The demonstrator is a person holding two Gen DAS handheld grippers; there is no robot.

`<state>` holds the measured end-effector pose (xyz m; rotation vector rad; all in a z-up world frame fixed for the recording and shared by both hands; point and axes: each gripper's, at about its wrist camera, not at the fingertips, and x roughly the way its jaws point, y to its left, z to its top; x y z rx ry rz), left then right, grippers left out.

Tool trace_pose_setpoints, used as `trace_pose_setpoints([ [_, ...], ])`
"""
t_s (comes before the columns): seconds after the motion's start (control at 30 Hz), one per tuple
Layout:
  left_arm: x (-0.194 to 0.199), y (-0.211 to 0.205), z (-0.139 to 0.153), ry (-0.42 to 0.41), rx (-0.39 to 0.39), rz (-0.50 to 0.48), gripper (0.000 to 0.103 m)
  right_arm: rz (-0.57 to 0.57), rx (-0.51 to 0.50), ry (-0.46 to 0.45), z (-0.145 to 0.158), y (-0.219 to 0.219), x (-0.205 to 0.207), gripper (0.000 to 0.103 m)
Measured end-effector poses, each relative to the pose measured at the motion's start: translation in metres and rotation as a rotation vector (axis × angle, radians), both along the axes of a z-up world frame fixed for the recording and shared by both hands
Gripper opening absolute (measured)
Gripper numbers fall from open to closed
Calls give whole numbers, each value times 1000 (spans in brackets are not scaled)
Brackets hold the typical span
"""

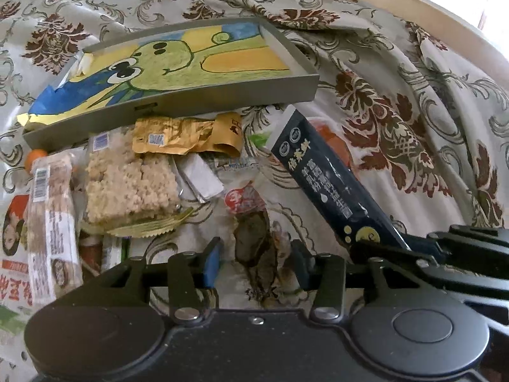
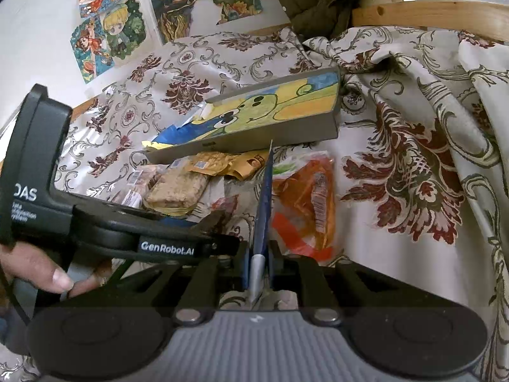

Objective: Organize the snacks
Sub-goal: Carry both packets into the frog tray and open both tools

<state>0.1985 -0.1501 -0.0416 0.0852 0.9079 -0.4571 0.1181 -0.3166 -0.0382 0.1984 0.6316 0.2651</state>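
Note:
A grey tray [image 1: 222,98] with a green cartoon drawing inside lies on the patterned cloth; it also shows in the right wrist view [image 2: 286,130]. Several snack packets lie in front of it: a rice-crisp bar [image 1: 130,184], a gold wrapper [image 1: 187,137], a long brown bar [image 1: 51,222]. My right gripper [image 2: 259,261] is shut on a dark blue sachet [image 2: 264,210], held edge-on above the cloth; the sachet shows flat in the left wrist view [image 1: 331,178]. My left gripper [image 1: 254,261] is open and empty, low over a clear packet [image 1: 251,219].
An orange packet [image 2: 305,203] lies right of the sachet. A wooden rail [image 2: 429,16] borders the far side. Drawings [image 2: 127,25] hang on the wall. The cloth [image 1: 429,127] is rumpled at the right. The left gripper's body [image 2: 95,222] sits close beside my right one.

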Motion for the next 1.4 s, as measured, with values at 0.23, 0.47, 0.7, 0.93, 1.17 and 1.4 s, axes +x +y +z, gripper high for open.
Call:
trace_pose_setpoints([
  [0.23,-26,12,8,-8,-19,19,47,16,-14,-44,13,5,-7,12],
  [0.47,-58,31,16,-50,-73,113,47,24,-28,-116,29,9,-20,12],
  [0.7,-75,39,31,-137,-110,146,47,18,-28,-182,39,10,-28,12],
  [0.93,-48,40,46,-201,-141,164,47,12,-27,-259,48,17,-31,12],
  [1.17,11,52,60,-231,-187,172,47,-8,-37,-270,71,20,6,12],
  [1.4,71,77,65,-259,-237,237,47,-18,-38,-288,82,30,93,12],
])
